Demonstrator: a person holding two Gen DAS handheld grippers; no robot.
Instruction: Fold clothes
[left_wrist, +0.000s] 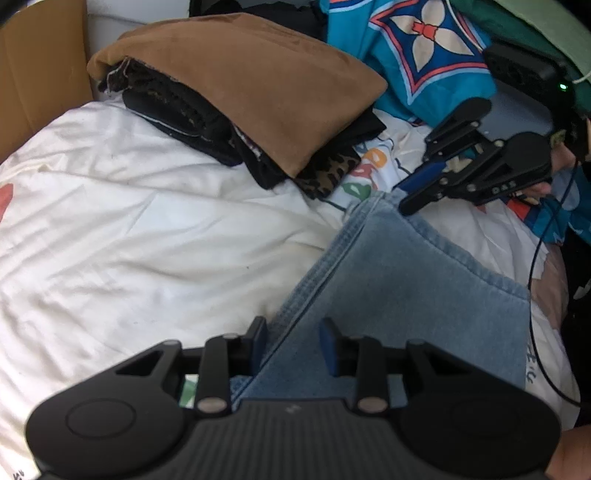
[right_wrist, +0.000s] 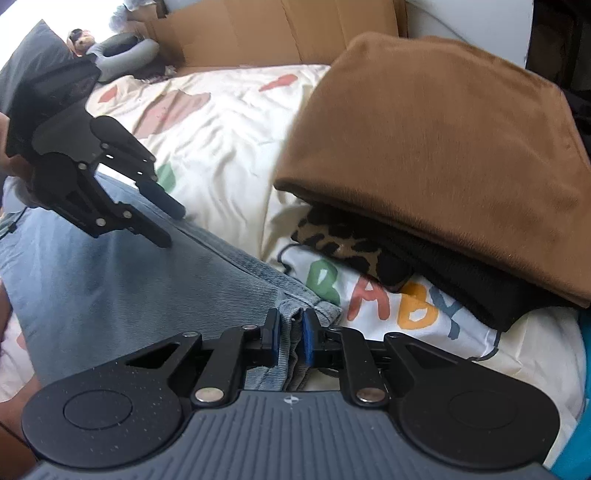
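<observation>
Folded light-blue denim garment (left_wrist: 402, 280) lying on a bed covered by a cream quilt (left_wrist: 129, 229) printed with coloured letters. Left gripper (left_wrist: 293, 341), jaws apart, straddles the stitched side edge of the denim; whether the pads touch the cloth cannot be told. Right gripper (right_wrist: 290, 338), jaws clamped on the bunched corner hem of the same garment. Seen from the right wrist view, the left gripper (right_wrist: 173, 225) points down at the denim's seam. Just beyond the garment, a stack of folded clothes (right_wrist: 436, 192): brown fleece piece on top, black and leopard-print pieces beneath. Cardboard panel (right_wrist: 258, 33) stands behind the bed.
</observation>
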